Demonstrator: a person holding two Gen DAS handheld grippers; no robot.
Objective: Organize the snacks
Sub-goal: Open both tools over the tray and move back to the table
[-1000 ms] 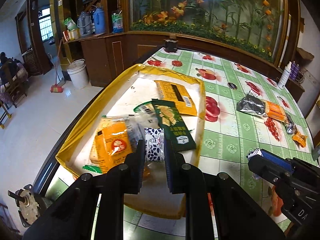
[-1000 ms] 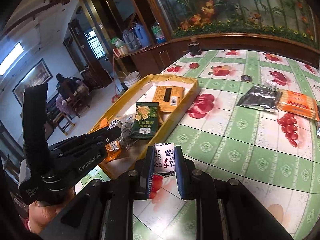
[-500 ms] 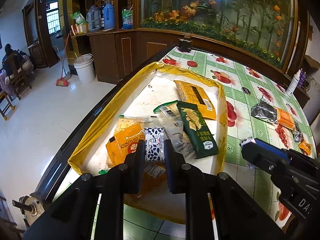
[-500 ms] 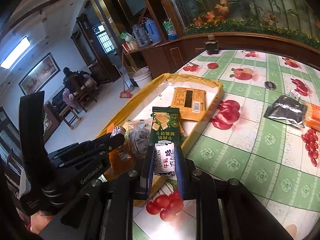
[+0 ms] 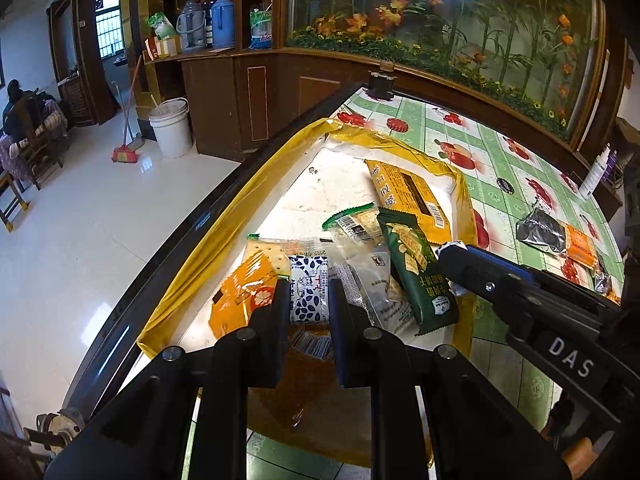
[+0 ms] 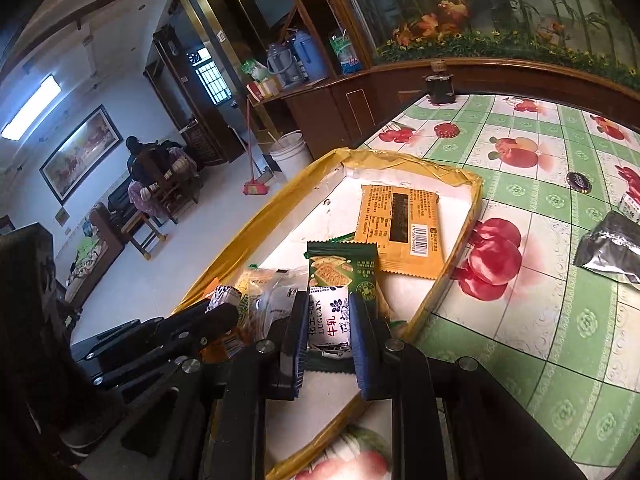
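Note:
My left gripper (image 5: 309,300) is shut on a small white candy packet with blue specks (image 5: 308,294), held over the near end of a yellow-rimmed tray (image 5: 256,184). My right gripper (image 6: 328,322) is shut on a matching white packet (image 6: 328,320), above the tray's (image 6: 468,224) near right part. In the tray lie an orange packet (image 5: 408,196), a green cracker packet (image 5: 416,268), clear wrappers (image 5: 370,268) and an orange cracker bag (image 5: 244,292). The right gripper (image 5: 460,256) reaches in from the right of the left wrist view; the left gripper (image 6: 218,312) shows in the right wrist view.
The tray sits at the left edge of a green fruit-print tablecloth (image 6: 560,288). A silver packet (image 6: 612,248) and an orange packet (image 5: 580,242) lie on the cloth to the right. A bottle cap (image 6: 579,182) lies farther back. Beyond the table edge are floor, a white bucket (image 5: 170,128) and a seated person (image 6: 140,160).
Both grippers, each still holding its packet, moved left over the tray; the right one came from above the tablecloth to above the tray's contents.

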